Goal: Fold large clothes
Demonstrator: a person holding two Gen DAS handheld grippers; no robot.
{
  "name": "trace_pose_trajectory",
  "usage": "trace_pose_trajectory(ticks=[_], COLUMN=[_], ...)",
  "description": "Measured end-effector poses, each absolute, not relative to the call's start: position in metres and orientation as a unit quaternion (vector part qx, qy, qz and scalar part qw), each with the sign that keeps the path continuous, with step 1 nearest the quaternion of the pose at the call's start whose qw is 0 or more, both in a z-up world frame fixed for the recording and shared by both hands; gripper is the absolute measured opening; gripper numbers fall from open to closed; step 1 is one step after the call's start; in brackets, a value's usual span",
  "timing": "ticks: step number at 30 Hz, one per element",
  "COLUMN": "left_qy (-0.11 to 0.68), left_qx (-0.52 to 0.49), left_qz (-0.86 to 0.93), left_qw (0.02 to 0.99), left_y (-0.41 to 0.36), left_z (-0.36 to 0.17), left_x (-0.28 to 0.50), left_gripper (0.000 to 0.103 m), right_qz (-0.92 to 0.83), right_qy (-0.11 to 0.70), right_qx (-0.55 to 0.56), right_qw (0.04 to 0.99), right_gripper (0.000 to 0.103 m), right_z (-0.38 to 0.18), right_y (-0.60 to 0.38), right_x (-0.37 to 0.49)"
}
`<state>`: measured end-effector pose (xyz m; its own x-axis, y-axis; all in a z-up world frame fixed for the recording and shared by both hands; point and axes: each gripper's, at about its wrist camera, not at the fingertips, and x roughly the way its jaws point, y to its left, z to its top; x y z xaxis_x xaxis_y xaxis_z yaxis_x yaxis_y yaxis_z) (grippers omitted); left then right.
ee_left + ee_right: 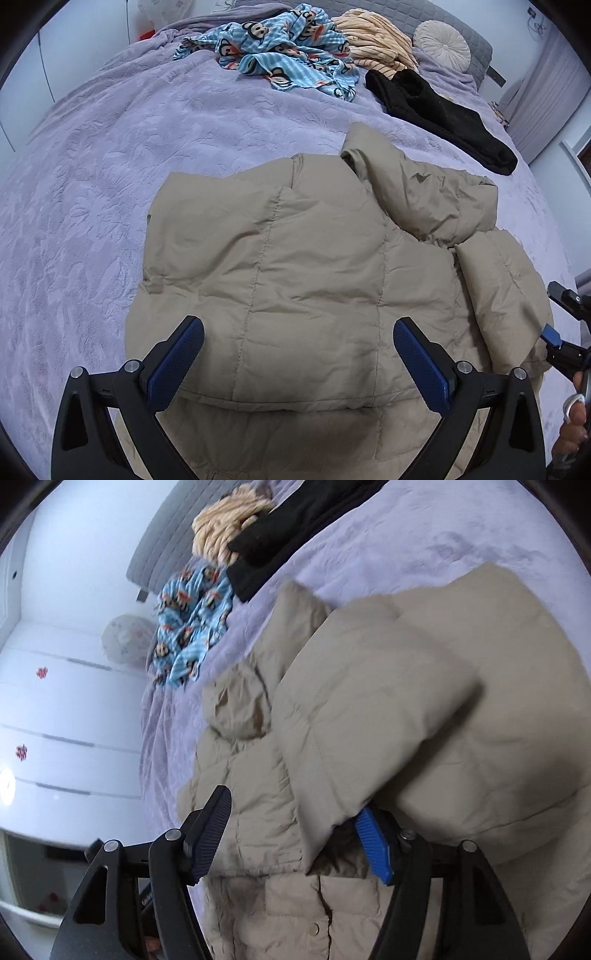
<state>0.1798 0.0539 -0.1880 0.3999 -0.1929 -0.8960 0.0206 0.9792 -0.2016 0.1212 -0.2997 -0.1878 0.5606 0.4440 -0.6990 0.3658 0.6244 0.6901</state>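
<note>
A beige puffer jacket [317, 258] lies on the lilac bedspread [110, 166], with one side folded over its middle and a sleeve bunched at the right. My left gripper [298, 325] hovers over the jacket's near edge, open, with nothing between its blue pads. In the right wrist view the jacket [388, 701] fills the frame. My right gripper [293, 805] stands open at its edge. A thick fold of the jacket hangs between the fingers and covers the tip of the right blue pad [375, 843]; the left finger is free of the cloth. That gripper [557, 315] also shows at the left view's right edge, held by a hand [574, 410].
At the head of the bed lie a blue monkey-print garment [280, 55], a yellow striped garment [373, 40] and a black garment [443, 114]. A round pale cushion [441, 40] leans on the grey headboard [480, 44]. White wardrobe doors [66, 709] stand beside the bed.
</note>
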Motion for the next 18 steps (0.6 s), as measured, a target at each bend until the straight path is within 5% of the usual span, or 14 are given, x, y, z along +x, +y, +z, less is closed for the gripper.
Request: trace_pose_trajectory(ticks=[3, 4, 13, 17, 18], left_qy=[0.538, 0.536, 0.527, 0.550, 0.555], left_qx=[-0.092, -0.098, -0.196, -0.217, -0.219], left_qz=[-0.072, -0.075, -0.124, -0.176, -0.187], left_qw=[0.835, 0.835, 0.818, 0.787, 0.780], left_y=[0.063, 0.067, 0.108, 0.093, 0.086], left_z=[-0.183, -0.181, -0.177, -0.190, -0.193], left_x=[0.181, 0.181, 0.192, 0.200, 0.201], left_gripper=[0.103, 0.103, 0.103, 0.103, 0.103], right_qz=[0.028, 0.043, 0.192, 0.200, 0.202], right_qy=[0.457, 0.456, 0.531, 0.583, 0.580], right_qx=[0.430, 0.414, 0.166, 0.148, 0.157], right_qw=[0.778, 0.787, 0.808, 0.774, 0.773], right_gripper=[0.019, 0.017, 0.019, 0.048, 0.062], right_z=[-0.183, -0.178, -0.177, -0.202, -0.199], right_y=[-0.303, -0.295, -0.144, -0.127, -0.131], right_x=[0.136, 0.144, 0.179, 0.171, 0.168])
